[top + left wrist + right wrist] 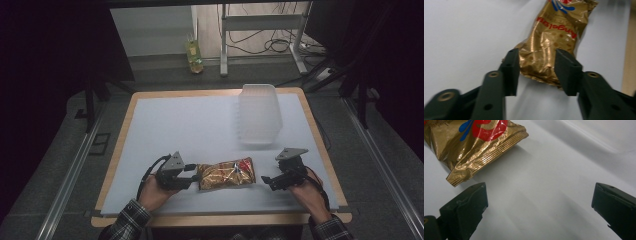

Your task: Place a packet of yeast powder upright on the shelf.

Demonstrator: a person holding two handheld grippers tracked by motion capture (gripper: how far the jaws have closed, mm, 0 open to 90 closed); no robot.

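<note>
A gold foil snack bag (226, 173) with red and blue print lies flat on the white mat near the front edge. My left gripper (194, 175) comes at it from the left. In the left gripper view its two black jaws sit on either side of the bag's crumpled near end (541, 60), and the pads press on the foil. My right gripper (267, 181) rests just right of the bag. In the right gripper view its jaws (539, 202) stand wide apart over bare mat, with the bag's sealed corner (474, 142) ahead and to the left, untouched.
A stack of clear plastic tubs (258, 117) stands at the back right of the white mat (190, 130). The wooden table rim (220, 219) runs along the front. Beyond the table, a bottle (194, 56) stands on the floor beside metal table legs and cables.
</note>
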